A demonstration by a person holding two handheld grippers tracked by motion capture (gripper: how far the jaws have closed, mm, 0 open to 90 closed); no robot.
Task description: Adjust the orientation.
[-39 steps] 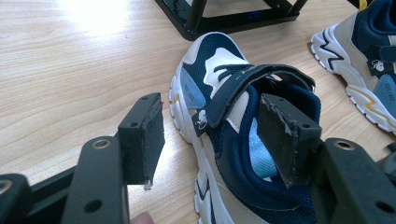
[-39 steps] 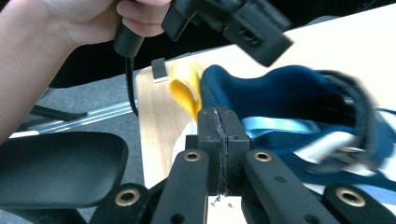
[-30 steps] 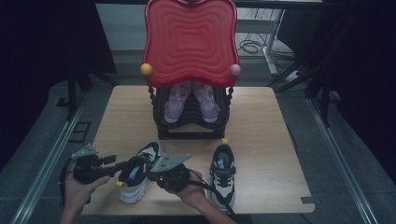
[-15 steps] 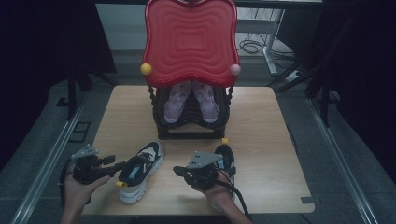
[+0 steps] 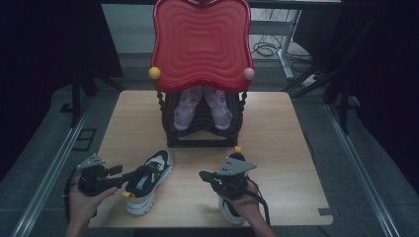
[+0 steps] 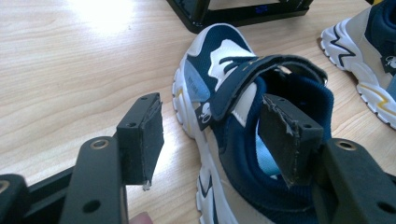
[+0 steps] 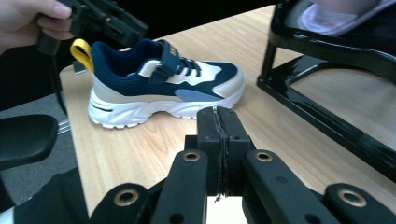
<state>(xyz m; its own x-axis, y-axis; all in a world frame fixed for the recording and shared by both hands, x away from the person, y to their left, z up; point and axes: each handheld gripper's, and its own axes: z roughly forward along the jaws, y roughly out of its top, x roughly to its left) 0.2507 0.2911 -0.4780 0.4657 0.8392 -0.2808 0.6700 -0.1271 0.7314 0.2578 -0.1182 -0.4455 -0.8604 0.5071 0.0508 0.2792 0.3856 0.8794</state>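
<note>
A navy, white and beige sneaker [image 5: 148, 182] lies at the front left of the wooden table [image 5: 296, 148]. My left gripper [image 5: 129, 178] reaches it from the left and stands open at its heel end. In the left gripper view my left gripper [image 6: 212, 109] has one pad inside the sneaker [image 6: 219, 51] opening and the other outside, clear of the sole. The matching sneaker [image 5: 228, 213] lies under my right hand, also seen at the edge [image 6: 369, 60]. My right gripper [image 5: 203, 175] hovers above it, shut and empty, pointing left. Its jaws [image 7: 219, 116] meet, facing the left sneaker [image 7: 163, 88].
A black shoe rack [image 5: 202, 133] with a red wavy top [image 5: 200, 44] stands at the table's middle back, holding pink shoes [image 5: 183, 111]. Its black frame [image 7: 317, 107] rises close on the right in the right gripper view. Bare wood lies between the two sneakers.
My right gripper has moved to the right, from beside the left sneaker to above the right sneaker, jaws still shut. The left gripper and left sneaker have stayed put.
</note>
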